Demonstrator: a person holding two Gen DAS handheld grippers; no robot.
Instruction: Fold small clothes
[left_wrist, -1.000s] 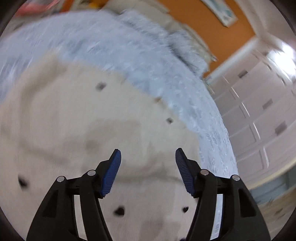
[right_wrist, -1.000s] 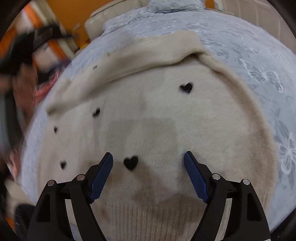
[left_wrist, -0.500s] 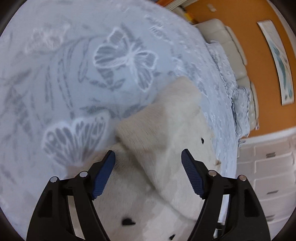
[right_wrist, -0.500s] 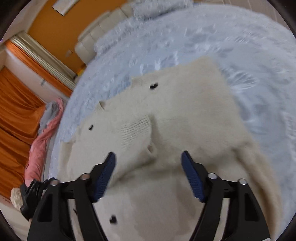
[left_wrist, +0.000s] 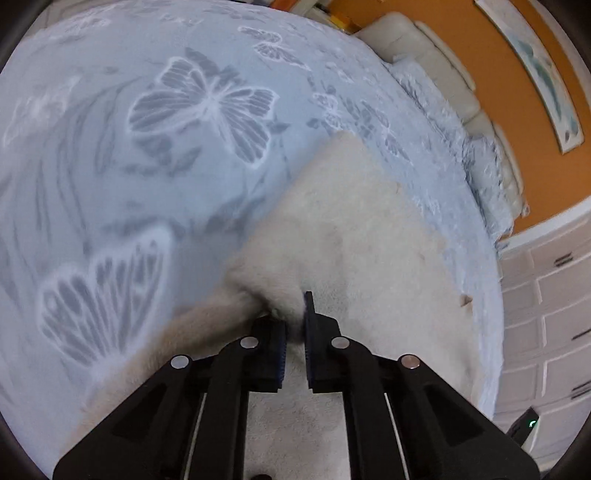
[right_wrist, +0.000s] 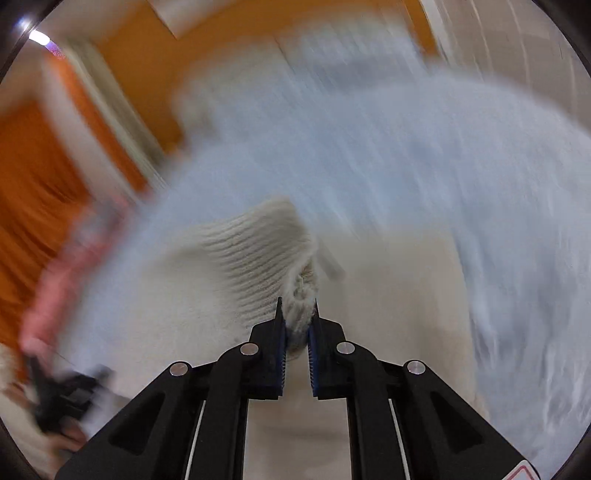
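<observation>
In the left wrist view, a pale blue bedspread (left_wrist: 155, 177) printed with grey-and-white butterflies covers the bed and fills the left half of the frame. To its right lies the cream sweater (left_wrist: 369, 236), spread flat on the bedspread with one corner pointing away from the camera. The left gripper (left_wrist: 293, 325) has its blue-padded fingers (left_wrist: 308, 317) drawn almost together, pinching a bunched fold of the sweater at its near edge. Further right, a cream headboard (left_wrist: 436, 62) backs onto an orange wall (left_wrist: 517, 110), with white panelled cupboards (left_wrist: 546, 302) below it.

The right wrist view is heavily motion-blurred. At far left hang orange curtains (right_wrist: 33, 192), and a pink garment (right_wrist: 62, 277) lies beside them. In the centre, the right gripper (right_wrist: 297, 317) is closed nearly shut on the sweater's ribbed hem (right_wrist: 255, 254), which rises bunched between the pads. The blue bedspread stretches away to the right.
</observation>
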